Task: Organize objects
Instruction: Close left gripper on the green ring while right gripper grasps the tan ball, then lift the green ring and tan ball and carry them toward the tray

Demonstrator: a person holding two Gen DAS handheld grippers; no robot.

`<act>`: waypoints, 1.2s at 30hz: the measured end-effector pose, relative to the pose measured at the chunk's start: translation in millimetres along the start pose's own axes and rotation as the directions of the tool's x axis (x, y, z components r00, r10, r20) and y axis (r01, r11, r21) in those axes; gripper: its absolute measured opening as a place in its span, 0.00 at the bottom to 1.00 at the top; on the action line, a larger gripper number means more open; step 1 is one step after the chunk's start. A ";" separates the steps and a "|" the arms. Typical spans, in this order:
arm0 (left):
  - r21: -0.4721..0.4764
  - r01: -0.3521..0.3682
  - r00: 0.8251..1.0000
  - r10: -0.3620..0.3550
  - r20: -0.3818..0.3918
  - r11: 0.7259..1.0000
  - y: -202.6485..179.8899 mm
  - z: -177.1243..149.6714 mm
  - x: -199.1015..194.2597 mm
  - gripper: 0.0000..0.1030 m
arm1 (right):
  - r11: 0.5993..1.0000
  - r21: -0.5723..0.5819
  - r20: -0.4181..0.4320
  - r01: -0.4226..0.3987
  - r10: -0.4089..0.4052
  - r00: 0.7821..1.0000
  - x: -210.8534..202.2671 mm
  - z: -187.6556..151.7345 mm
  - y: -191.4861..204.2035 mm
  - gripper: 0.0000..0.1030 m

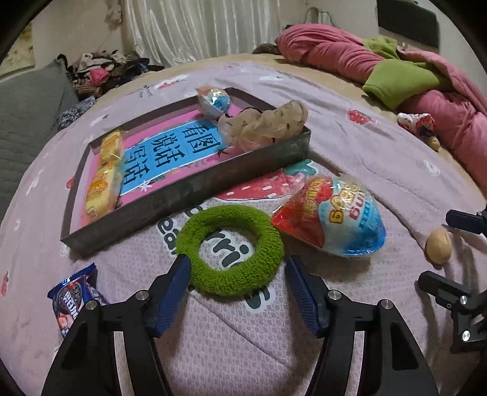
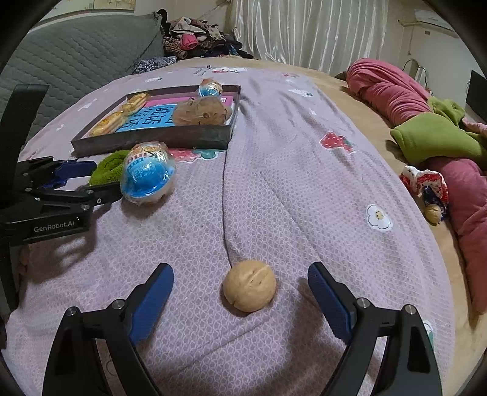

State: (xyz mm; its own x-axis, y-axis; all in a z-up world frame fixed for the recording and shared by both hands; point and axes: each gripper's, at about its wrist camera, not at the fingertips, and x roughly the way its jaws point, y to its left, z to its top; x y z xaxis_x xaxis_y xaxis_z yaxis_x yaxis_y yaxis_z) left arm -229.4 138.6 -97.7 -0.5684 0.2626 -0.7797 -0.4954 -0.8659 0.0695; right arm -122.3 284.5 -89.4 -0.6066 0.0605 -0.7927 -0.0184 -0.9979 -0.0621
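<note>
Green ring (image 1: 229,250) lies between left gripper (image 1: 237,274) fingers.

White curtain (image 1: 194,27); grey headboard (image 2: 76,48)

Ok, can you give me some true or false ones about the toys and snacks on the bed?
1. The green fuzzy ring lies on the bed between the left tool's fingers. True.
2. The right tool is squeezing the round tan nut. False: its fingers stand wide apart on either side, not touching it.
3. The tray holds yellow snack packs along one side. True.
4. The big egg-shaped packet is inside the tray. False: it lies on the blanket outside the tray, beside the ring.
5. A dark blue cookie packet sits on the bed outside the tray. True.
</note>
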 end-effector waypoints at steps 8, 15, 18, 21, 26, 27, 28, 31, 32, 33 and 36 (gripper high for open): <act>0.024 0.052 0.999 -0.051 -0.014 0.998 -1.8 9.1 7.7 0.44 | 0.998 0.045 -0.009 -0.034 0.034 0.999 9.2 -0.5 -5.4 0.75; 0.003 0.123 0.992 -0.123 -0.035 0.992 -1.7 5.9 13.3 0.18 | 0.994 0.075 -0.001 -0.080 0.081 0.997 8.2 -4.2 -14.0 0.51; -0.024 0.146 0.988 -0.147 -0.045 0.989 2.5 5.6 15.1 0.13 | 0.994 0.061 -0.004 -0.088 0.088 0.996 7.8 -4.8 -12.1 0.41; -0.035 0.158 0.986 -0.160 -0.052 0.987 5.1 5.1 15.8 0.12 | 0.995 0.039 -0.004 -0.090 0.090 0.996 6.2 -3.7 -9.1 0.32; -0.054 0.157 0.986 -0.160 -0.055 0.986 8.2 2.1 11.5 0.11 | 0.994 0.033 0.001 -0.105 0.105 0.995 0.8 -5.5 -8.0 0.32; -0.058 0.156 0.986 -0.159 -0.056 0.986 9.2 1.0 10.0 0.11 | 0.994 0.029 0.001 -0.104 0.104 0.995 -0.4 -5.9 -7.2 0.32; -0.060 0.150 0.987 -0.153 -0.052 0.987 9.5 -0.1 7.9 0.11 | 0.994 0.028 0.000 -0.107 0.107 0.994 -1.4 -6.5 -6.3 0.32; -0.056 0.143 0.988 -0.146 -0.049 0.988 9.0 -5.2 0.4 0.11 | 0.993 0.019 0.009 -0.120 0.120 0.993 -7.7 -8.0 -2.5 0.32; -0.055 0.146 0.987 -0.149 -0.056 0.988 8.4 -7.0 -1.1 0.11 | 0.993 0.017 0.009 -0.121 0.121 0.993 -8.8 -8.5 -0.9 0.32; -0.057 0.137 0.989 -0.140 -0.052 0.989 8.2 -9.1 -4.4 0.11 | 0.992 0.013 0.013 -0.123 0.123 0.992 -11.0 -8.5 1.2 0.32; -0.069 0.127 0.990 -0.131 -0.051 0.989 7.5 -14.8 -12.2 0.11 | 0.992 -0.002 0.026 -0.124 0.124 0.992 -17.4 -7.4 7.3 0.32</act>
State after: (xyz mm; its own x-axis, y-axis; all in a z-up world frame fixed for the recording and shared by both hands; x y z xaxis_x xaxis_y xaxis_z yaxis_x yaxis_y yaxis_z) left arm -216.5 122.6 -96.8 -0.4644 0.3518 -0.8128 -0.5176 -0.8525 -0.0733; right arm -106.0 276.3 -80.7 -0.6244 -0.0642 -0.7785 0.0586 -0.9977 0.0352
